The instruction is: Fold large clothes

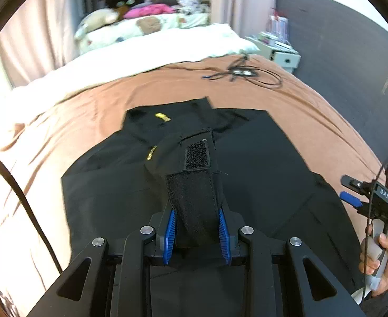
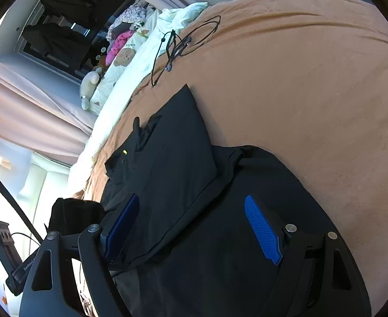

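Black jacket (image 1: 246, 163) spread on brown bed (image 1: 312, 111); cuff (image 1: 194, 185) pinched in left gripper (image 1: 197, 235), mid sleeve-fold; right gripper (image 2: 194, 227) open above fabric; next: lay sleeve across body

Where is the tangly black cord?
In the left wrist view, the black cord lies on the brown blanket, beyond the black jacket, near the white duvet.
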Tool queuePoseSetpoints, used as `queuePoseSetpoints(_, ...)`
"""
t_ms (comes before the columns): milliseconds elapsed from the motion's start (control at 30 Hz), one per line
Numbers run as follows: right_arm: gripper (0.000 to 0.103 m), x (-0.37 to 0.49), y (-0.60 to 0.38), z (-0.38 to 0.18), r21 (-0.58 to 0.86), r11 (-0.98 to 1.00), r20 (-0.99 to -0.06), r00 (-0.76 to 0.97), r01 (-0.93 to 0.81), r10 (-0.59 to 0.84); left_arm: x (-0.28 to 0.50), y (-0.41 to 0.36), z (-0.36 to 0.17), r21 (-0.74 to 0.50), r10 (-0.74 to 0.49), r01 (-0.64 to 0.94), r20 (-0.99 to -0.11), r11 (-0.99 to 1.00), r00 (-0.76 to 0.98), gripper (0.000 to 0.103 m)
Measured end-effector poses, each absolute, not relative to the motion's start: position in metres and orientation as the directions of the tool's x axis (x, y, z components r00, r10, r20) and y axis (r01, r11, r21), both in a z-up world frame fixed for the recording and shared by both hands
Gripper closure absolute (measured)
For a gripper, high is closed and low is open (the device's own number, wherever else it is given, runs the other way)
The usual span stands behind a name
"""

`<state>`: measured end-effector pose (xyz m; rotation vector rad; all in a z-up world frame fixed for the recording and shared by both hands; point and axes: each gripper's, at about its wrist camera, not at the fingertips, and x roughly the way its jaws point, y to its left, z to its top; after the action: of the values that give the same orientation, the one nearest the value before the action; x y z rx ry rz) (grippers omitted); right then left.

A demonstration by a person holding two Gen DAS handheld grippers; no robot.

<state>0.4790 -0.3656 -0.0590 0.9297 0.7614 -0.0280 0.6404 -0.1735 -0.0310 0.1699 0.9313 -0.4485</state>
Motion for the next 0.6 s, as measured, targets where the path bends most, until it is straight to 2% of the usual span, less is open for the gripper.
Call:
queuePoseSetpoints(267,0.022,0.491,-0.366,-0.060,0.682,0.647,-0.626,0.730,0.340,0.276,0.668,-0.096,-0.048,-0.112,-0.273,0.313,-0.797,0.943,0.539,0.072)
queuePoseSetpoints(400,0.022,0.493,-0.362,-0.063,0.681,0.636,-0.638,0.719,0.362,0.274,0.681,-0.059,-0.080,-0.126,-0.203,0.188,-0.857,0.974,0.473,0.061)
queuePoseSetpoints(433,0.022,0.493,-0.363,-0.064,0.683,0.631,-0.640,0.718,0.368,0.274,0.682,-0.051,-0.084,-0.116,-0.180,0.163,-0.866,0.980,0.467,0.054)
queuePoseSetpoints(533,0.022,0.493,-0.364,-0.063,0.681,0.629,-0.642,0.719,0.376,0.266,0.679,-0.028,-0.085,-0.079,-0.129,0.120,-0.864,0.990,0.487,0.043)
queuePoseSetpoints(600,0.022,0.493,-0.363,-0.063,0.680,0.633,-0.641,0.719,0.371,0.267,0.676,-0.016,-0.085,-0.095,-0.135,0.106,-0.863,0.990,0.487,0.040)
